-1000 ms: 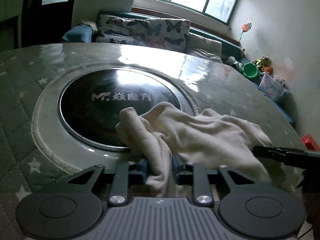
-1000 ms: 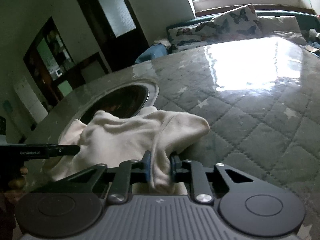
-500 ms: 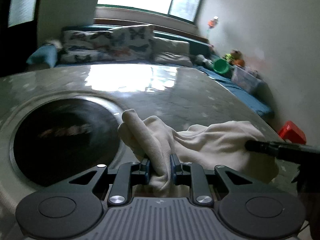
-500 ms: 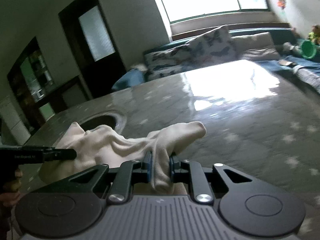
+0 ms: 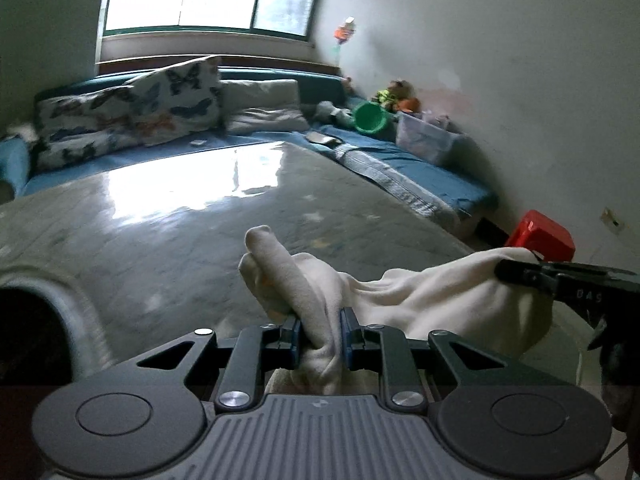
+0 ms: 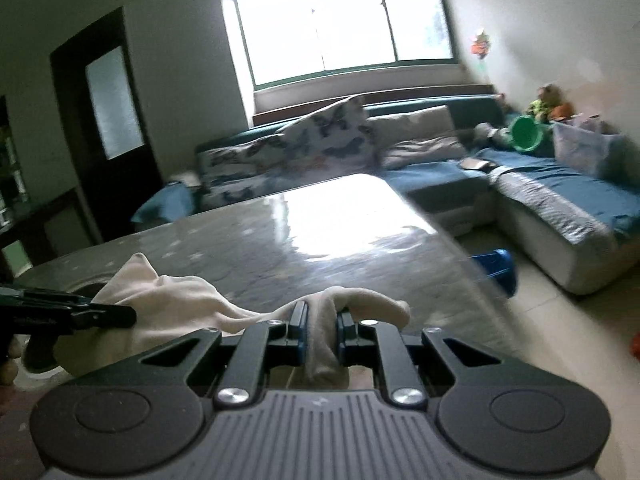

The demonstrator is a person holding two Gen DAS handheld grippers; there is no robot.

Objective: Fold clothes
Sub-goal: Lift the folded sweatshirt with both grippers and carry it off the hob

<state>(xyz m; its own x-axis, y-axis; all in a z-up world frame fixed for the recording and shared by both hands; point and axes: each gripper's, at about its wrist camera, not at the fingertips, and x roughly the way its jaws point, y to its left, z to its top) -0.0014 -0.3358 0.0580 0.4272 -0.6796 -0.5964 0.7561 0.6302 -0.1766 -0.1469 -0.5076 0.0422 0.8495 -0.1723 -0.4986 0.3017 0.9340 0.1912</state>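
One cream garment (image 5: 420, 300) held between two grippers above the glossy table (image 5: 180, 208).

The left gripper (image 5: 320, 334) pinches one bunched end at lower centre of its view; the right gripper (image 6: 318, 332) pinches the other end. The cloth's long axis runs left to right across both frames. Beyond it, bare tabletop stretches to the far edge before the sofa (image 6: 560, 200); the table's right edge (image 6: 460, 256) drops to floor.

The cloth (image 5: 400, 300) runs down behind the left gripper (image 5: 320, 334) body, its lower part hidden. The dark disc (image 5: 24, 332) is cut off by the picture's left edge. The sofa (image 6: 560, 208) and toys (image 6: 548, 108) are blurred.
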